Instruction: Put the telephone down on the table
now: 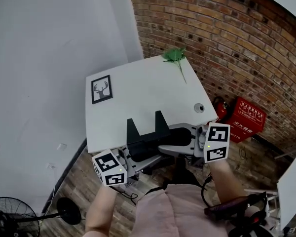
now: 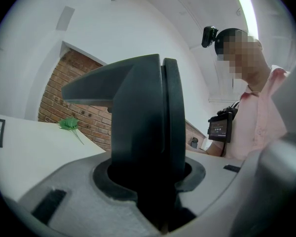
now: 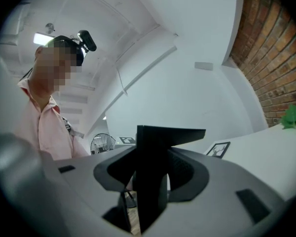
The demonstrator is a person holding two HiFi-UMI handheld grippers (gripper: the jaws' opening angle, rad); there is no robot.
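Observation:
The black telephone (image 1: 147, 136), a flat dark body with two upright prongs, hangs over the near edge of the white table (image 1: 138, 90). It is carried between both grippers, one at each end. My left gripper (image 1: 132, 155) is shut on its left end, and in the left gripper view the telephone (image 2: 143, 122) fills the grey jaws. My right gripper (image 1: 186, 138) is shut on its right end, where the telephone (image 3: 152, 172) stands clamped between the jaws. Both grippers point level toward each other.
On the table lie a framed deer picture (image 1: 101, 89) at the left, a green leaf sprig (image 1: 175, 56) at the far edge and a small round thing (image 1: 199, 107) at the right. A red box (image 1: 245, 117) sits by the brick wall, a fan (image 1: 10, 216) on the floor at left.

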